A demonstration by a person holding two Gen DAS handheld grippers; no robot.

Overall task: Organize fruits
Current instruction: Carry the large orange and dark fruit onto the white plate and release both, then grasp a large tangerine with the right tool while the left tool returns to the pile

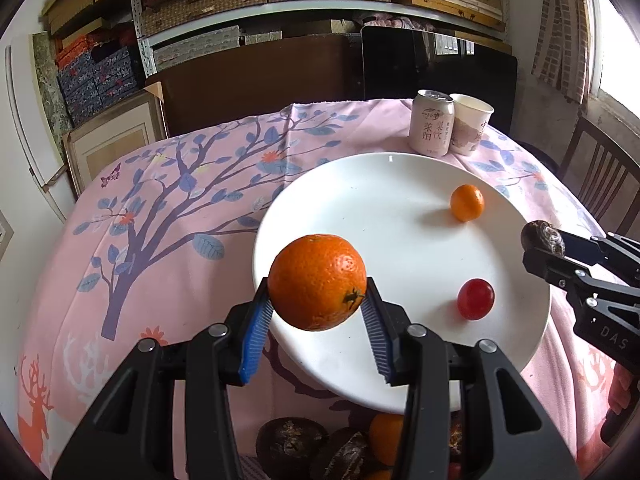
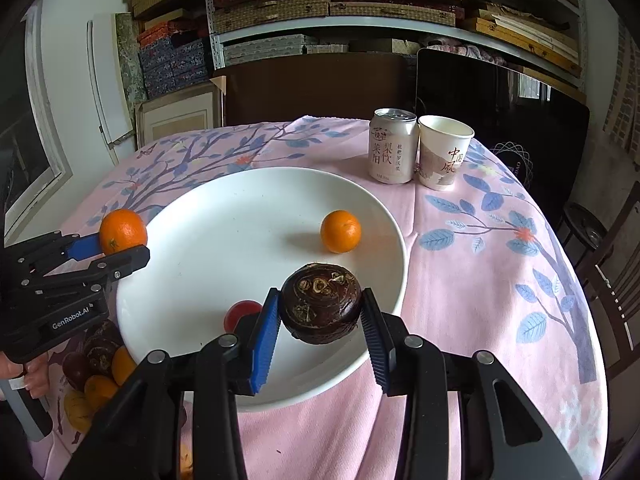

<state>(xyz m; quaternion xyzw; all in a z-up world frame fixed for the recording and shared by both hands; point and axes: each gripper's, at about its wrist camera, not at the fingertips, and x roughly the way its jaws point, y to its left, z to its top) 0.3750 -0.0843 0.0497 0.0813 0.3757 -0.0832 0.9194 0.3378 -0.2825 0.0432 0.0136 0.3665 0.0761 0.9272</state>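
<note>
While left gripper [image 1: 318, 308] clamps orange [image 1: 317, 281], right gripper [image 2: 320, 320] clamps dark, possibly water-chestnut fruit [image 2: 321, 302]; plate [image 1: 360, 184].

Daylit from a blown-out window [image 1: 616, 40] at right; soft leftward shadows on the plate [image 1: 360, 200]; sharp, bowed, dark-cornered.

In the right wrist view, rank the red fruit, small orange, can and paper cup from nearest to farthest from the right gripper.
From the right gripper:
1. Red fruit, on the plate, just left.
2. Small orange, on the plate, ahead.
3. Can and paper cup, side by side beyond the plate; too close to call.
</note>
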